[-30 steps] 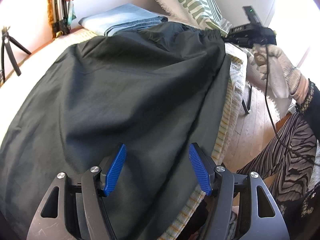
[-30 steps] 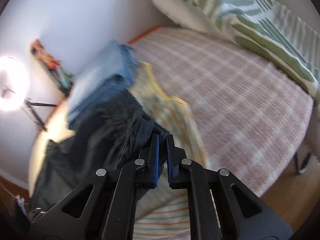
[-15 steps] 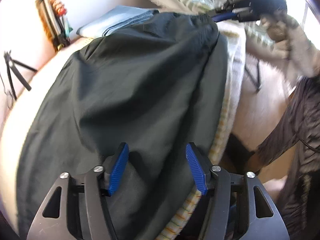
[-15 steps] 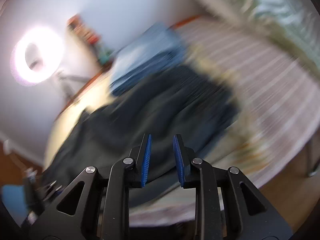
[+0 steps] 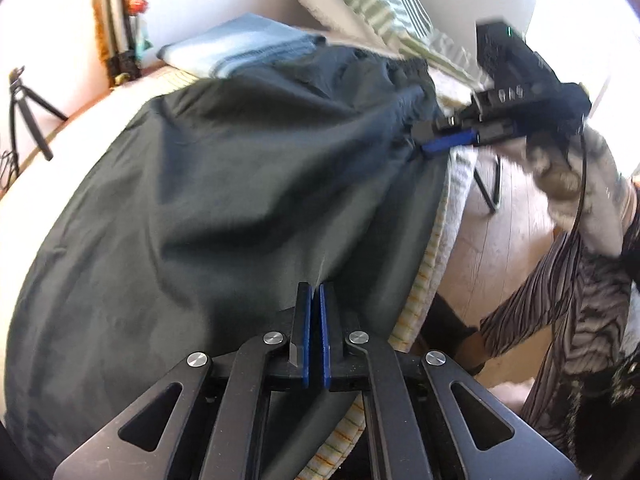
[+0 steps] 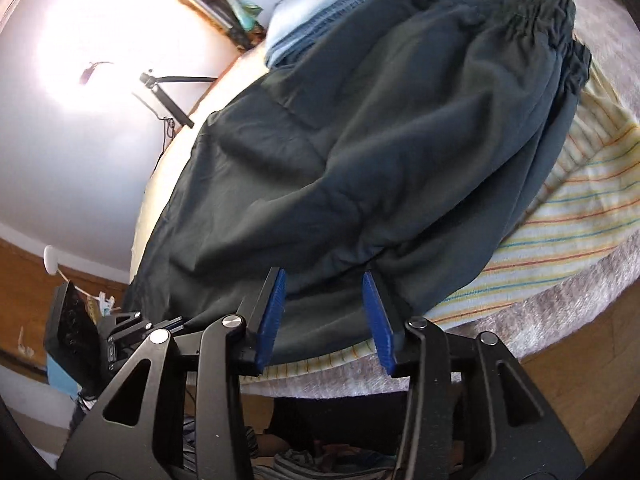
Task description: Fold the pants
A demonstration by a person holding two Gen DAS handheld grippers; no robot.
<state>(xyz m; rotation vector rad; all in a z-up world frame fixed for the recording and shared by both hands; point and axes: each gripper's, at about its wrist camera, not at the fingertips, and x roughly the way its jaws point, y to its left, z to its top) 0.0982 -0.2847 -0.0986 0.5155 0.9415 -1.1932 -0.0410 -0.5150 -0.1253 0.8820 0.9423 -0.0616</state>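
Matt dark cloth pants (image 5: pixel 224 184)

Bed (image 6: pixel 580 304): pale woven cover. Directly on it: striped yellow blanket (image 6: pixel 560 224) at 4 o'clock in the right wrist view; dark pants (image 5: pixel 224 200) spread on that blanket; folded blue jeans (image 5: pixel 240 50) at 12 o'clock; green-striped pillow (image 5: pixel 372 4) at 1 o'clock.

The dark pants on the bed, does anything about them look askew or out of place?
Nothing damaged. The dark pants lie rumpled, not flat: fabric bunches in ridges near the striped sheet, and their elastic waistband end overlaps the folded jeans. The left gripper is shut on a pinch of the cloth, pulling a crease up.
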